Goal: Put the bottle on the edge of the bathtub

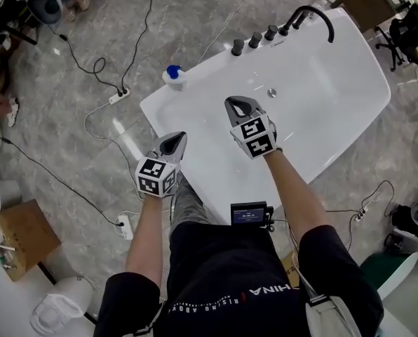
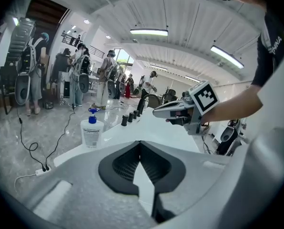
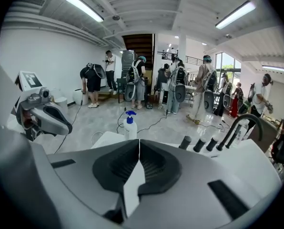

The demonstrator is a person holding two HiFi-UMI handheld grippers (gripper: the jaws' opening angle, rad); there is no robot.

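Bathtub point(image 1: 223, 69) rim: bottle point(image 1: 174, 76) stands there | left tool point(image 1: 177, 139), right tool point(image 1: 231, 104) both closed, empty | placing looks done; next, pull clear

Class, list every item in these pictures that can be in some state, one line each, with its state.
bottle: upright on the bathtub's corner edge, pump cap on, not held.
left gripper: jaws together, empty.
right gripper: jaws together, empty, held over the tub.
bathtub: no water visible in it.
faucet: no water running.
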